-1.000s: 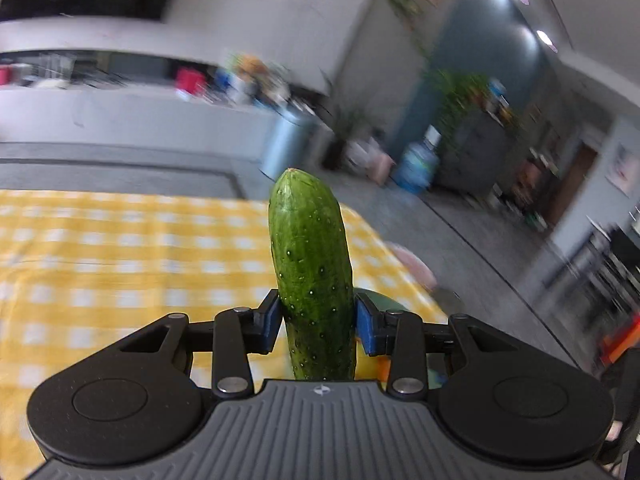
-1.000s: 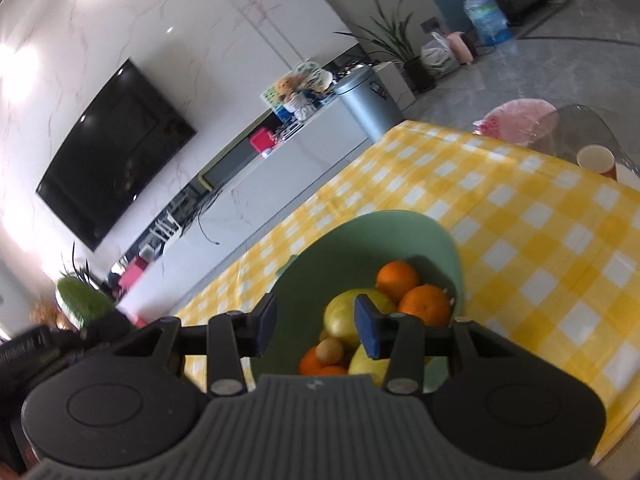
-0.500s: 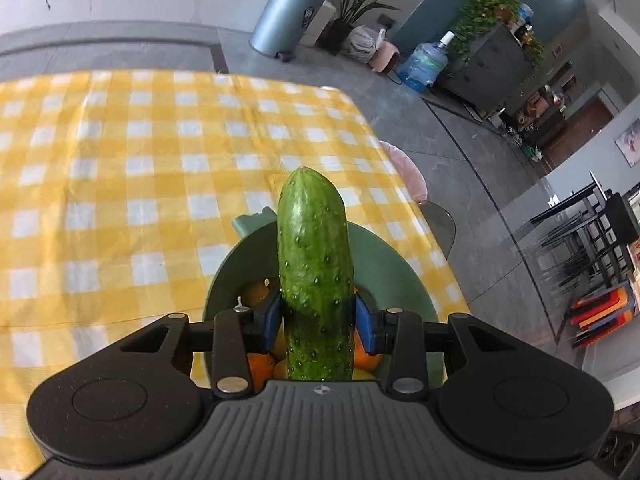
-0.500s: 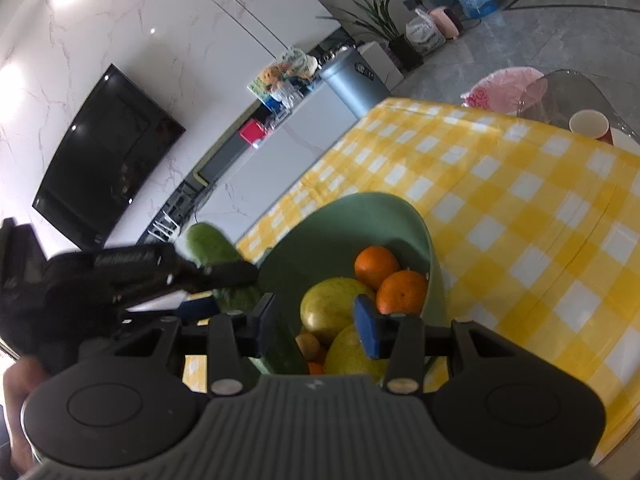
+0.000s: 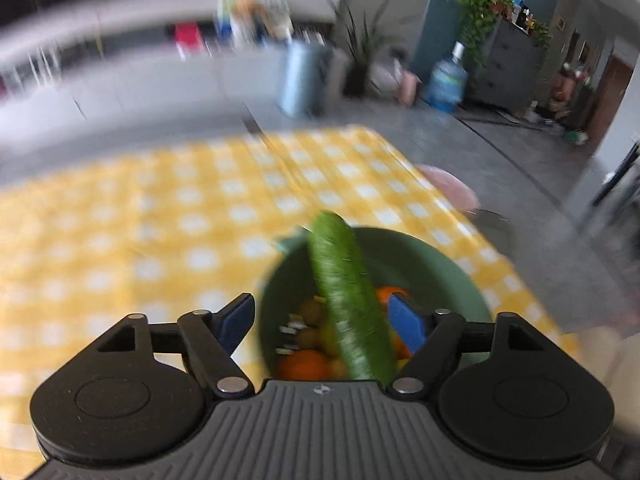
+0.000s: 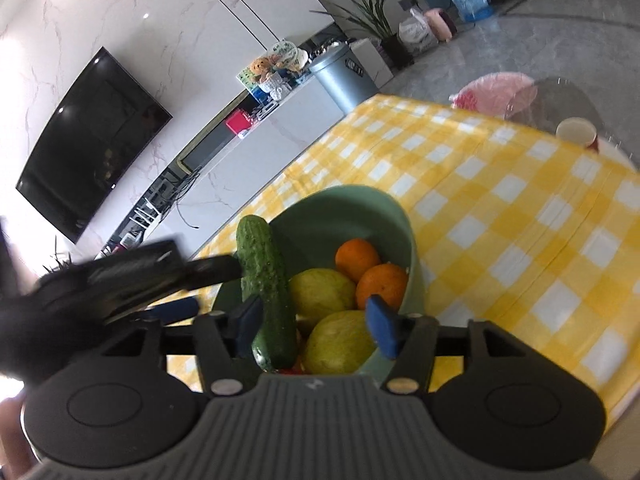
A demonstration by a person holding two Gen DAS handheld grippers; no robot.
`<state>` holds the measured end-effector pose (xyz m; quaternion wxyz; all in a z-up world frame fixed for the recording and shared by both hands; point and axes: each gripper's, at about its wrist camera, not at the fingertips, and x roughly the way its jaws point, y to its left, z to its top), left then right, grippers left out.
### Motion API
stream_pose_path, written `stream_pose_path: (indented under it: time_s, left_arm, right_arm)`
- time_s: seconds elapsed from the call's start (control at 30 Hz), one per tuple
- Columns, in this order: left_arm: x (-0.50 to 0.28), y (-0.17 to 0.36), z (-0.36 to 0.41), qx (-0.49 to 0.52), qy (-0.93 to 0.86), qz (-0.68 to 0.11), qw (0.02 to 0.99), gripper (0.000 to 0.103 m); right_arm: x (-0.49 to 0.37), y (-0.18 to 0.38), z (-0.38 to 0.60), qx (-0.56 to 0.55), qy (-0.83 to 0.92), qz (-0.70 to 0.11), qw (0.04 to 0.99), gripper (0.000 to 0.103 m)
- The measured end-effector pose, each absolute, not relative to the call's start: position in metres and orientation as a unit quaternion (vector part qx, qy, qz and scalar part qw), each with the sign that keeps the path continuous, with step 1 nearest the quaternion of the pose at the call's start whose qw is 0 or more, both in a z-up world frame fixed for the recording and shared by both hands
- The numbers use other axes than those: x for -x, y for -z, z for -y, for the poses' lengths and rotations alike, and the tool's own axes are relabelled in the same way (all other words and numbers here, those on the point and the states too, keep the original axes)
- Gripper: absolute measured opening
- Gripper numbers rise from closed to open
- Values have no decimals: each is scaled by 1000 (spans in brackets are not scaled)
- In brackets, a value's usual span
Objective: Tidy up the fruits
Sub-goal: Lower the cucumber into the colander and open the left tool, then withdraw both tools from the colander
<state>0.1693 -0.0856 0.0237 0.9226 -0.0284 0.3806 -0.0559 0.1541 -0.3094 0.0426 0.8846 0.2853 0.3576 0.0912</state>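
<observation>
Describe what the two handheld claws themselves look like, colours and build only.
Both look alike. The left claw and right claw each have blue pads on black linkage arms with silver pivot pins, two round black discs at the sides, and a ribbed grey body bearing a small round emblem. No cables or sleeves show.

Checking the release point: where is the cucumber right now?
In both wrist views the cucumber stands tilted at the green bowl's left rim, lower end among the fruit, between the open left tongs.
</observation>
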Motion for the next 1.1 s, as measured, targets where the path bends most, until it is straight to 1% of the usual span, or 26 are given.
stream_pose_path:
  time_s: [0.03,0.1,0.13,0.23,0.3,0.47,0.53,0.7,1.1]
  left_arm:
    - [-155,-30,87,10,39,-371,928,95]
    - [-129,-39,86,-9,-13,-365,931,95]
    - [-118,-42,85,-12,-43,-364,930,95]
    - [-90,-50,78,-9,-91,-357,929,95]
    - [-77,-56,72,-3,-83,-362,929,95]
    - [-60,-63,60,54,-53,-374,924,95]
    - [-58,-61,65,50,-45,-377,924,95]
    - [-52,-52,72,43,-32,-388,920,90]
    - [-49,-41,84,15,-30,-392,919,88]
  right_arm:
    - [-150,-47,310,-280,-90,-356,887,63]
    - [-144,-58,308,-247,-93,-365,893,80]
    - [-141,-65,303,-209,-94,-379,896,89]
    - [-127,-85,288,-98,-69,-401,908,90]
    - [-118,-94,283,-73,-62,-420,902,90]
    - [-89,-105,272,-17,-66,-460,885,90]
    - [-82,-108,271,-9,-55,-471,880,90]
    - [-72,-118,274,-16,-52,-458,887,90]
    - [-68,-127,263,1,-68,-447,892,90]
